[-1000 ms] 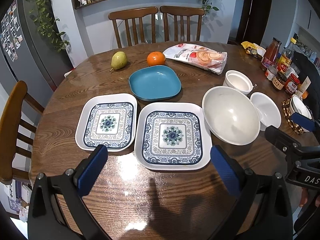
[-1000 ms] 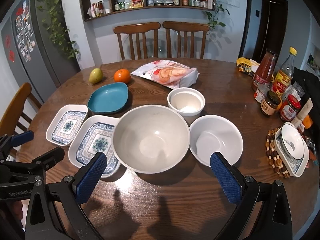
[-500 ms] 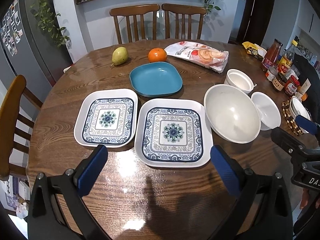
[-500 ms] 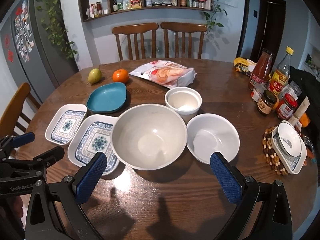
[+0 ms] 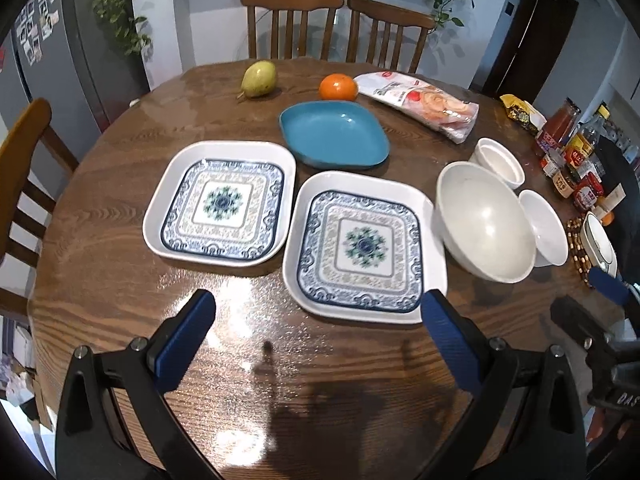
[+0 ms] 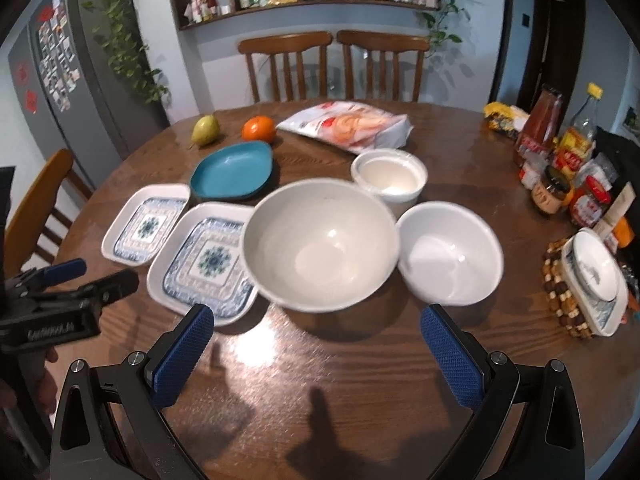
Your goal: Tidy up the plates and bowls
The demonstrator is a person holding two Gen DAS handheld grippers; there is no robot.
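Note:
Two square blue-patterned plates lie side by side, the left one point(image 5: 220, 204) and the right one point(image 5: 362, 242). A teal plate point(image 5: 334, 134) sits behind them. To the right are a large white bowl point(image 6: 320, 244), a medium white bowl point(image 6: 450, 252) and a small white cup-bowl point(image 6: 388, 176). My left gripper point(image 5: 316, 334) is open and empty, above the table just before the right patterned plate. My right gripper point(image 6: 316, 340) is open and empty, just before the large bowl.
A pear point(image 5: 259, 79), an orange point(image 5: 338, 87) and a snack bag point(image 5: 420, 100) lie at the back. Sauce bottles and jars point(image 6: 560, 160) stand at the right edge. A patterned bowl on a beaded mat point(image 6: 592, 276) sits at the right. Chairs surround the round wooden table point(image 6: 360, 380).
Both grippers have moved forward and closer to the dishes. The left view has swung left, so the plates sit nearer its fingers. Both stay open and empty.

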